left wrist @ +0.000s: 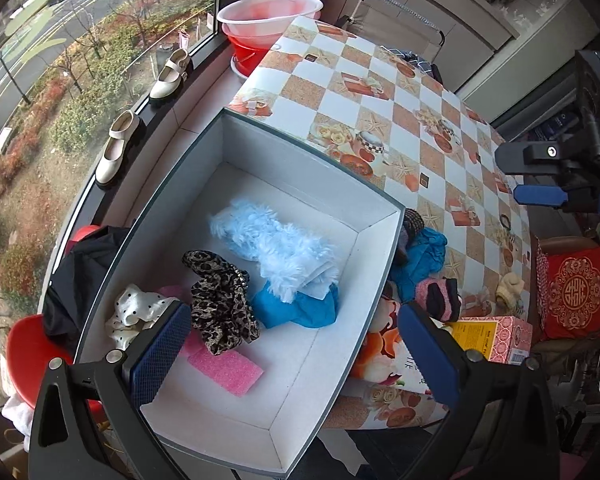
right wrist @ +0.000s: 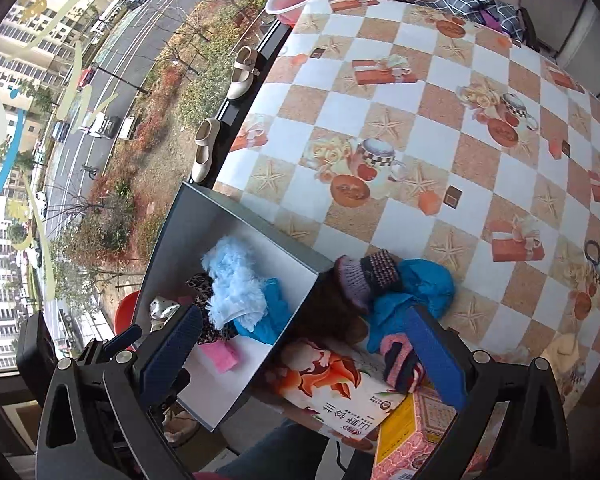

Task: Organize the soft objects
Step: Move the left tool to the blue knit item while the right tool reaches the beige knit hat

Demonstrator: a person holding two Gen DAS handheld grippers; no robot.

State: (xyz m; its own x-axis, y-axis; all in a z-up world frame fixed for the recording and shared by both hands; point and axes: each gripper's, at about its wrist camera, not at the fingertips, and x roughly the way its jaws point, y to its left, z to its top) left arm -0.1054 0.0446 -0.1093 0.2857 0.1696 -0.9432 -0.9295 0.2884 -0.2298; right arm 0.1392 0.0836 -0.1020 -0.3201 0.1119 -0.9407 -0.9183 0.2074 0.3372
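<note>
A grey box with a white inside (left wrist: pixel 320 368) (right wrist: pixel 236 396) stands at the table's near left. In it lie a fluffy light-blue piece (left wrist: pixel 276 244) (right wrist: pixel 232 284), a leopard-print scrunchie (left wrist: pixel 220 300), a blue cloth (left wrist: pixel 300 308), a white dotted cloth (left wrist: pixel 134 312) and a pink sponge (left wrist: pixel 228 370) (right wrist: pixel 220 356). My left gripper (left wrist: pixel 296 352) is open and empty above the box. My right gripper (right wrist: pixel 304 356) is open and empty above the box's right wall. Right of the box lie a blue cloth (right wrist: pixel 424 284), a purple knit piece (right wrist: pixel 364 276) and a pink-black knit piece (right wrist: pixel 400 360).
A flowered carton (right wrist: pixel 340 388) and a pink-yellow carton (left wrist: pixel 496 336) lie at the table's near edge. A cream plush (left wrist: pixel 510 286) sits further right. Pink and red basins (left wrist: pixel 268 24) stand at the far left corner. Shoes (left wrist: pixel 118 148) rest on the window sill.
</note>
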